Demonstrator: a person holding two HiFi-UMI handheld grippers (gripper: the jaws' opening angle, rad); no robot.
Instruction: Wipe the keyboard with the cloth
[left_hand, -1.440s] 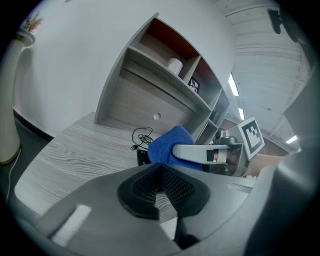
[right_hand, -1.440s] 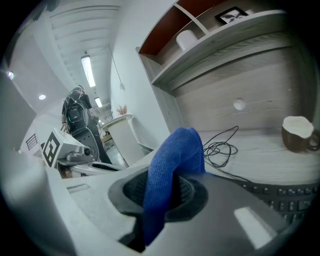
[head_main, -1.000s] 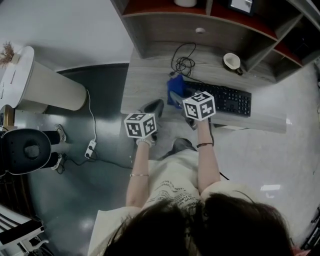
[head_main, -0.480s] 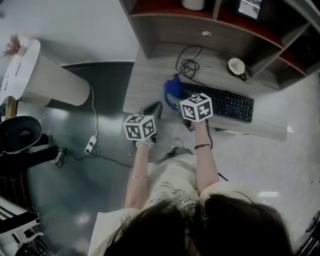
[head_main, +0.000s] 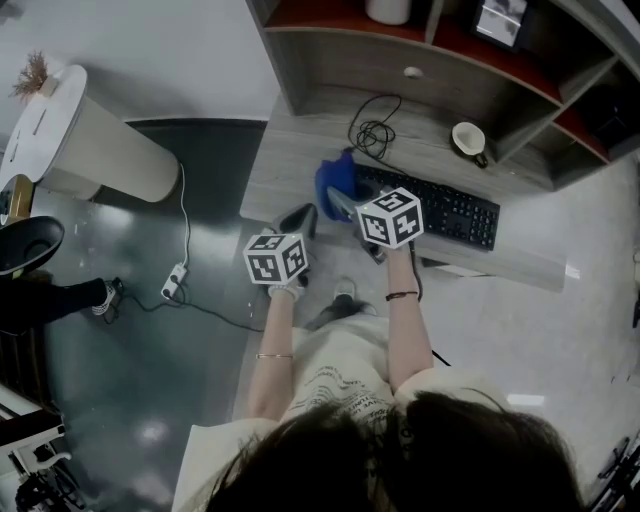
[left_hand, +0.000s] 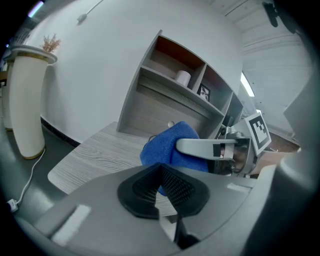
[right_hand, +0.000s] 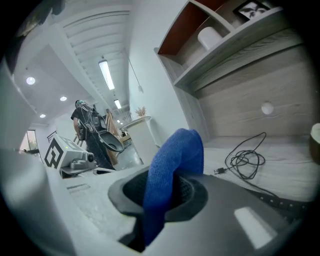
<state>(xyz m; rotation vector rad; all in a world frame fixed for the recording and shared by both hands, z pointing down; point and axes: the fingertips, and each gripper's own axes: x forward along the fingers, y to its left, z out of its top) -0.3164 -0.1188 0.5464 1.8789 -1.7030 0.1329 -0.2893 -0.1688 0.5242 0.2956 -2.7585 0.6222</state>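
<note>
Across the pale wood desk (head_main: 290, 160), below its shelves, a black keyboard (head_main: 445, 212) lies along the front edge, right of centre. At the keyboard's left end the right gripper (head_main: 343, 203) has its jaws clamped on a blue cloth (head_main: 333, 180), which bulges up out of them, while the left gripper (head_main: 303, 216) hangs over the desk's front edge just left of the cloth, jaws pressed together on nothing. Farther back on the desk lie a coiled black cable (head_main: 372, 130) and, to its right, a small white cup (head_main: 467, 138).

Bright even indoor light, ceiling strip lamps glowing, fisheye-warped edges, near foreground blurred
</note>
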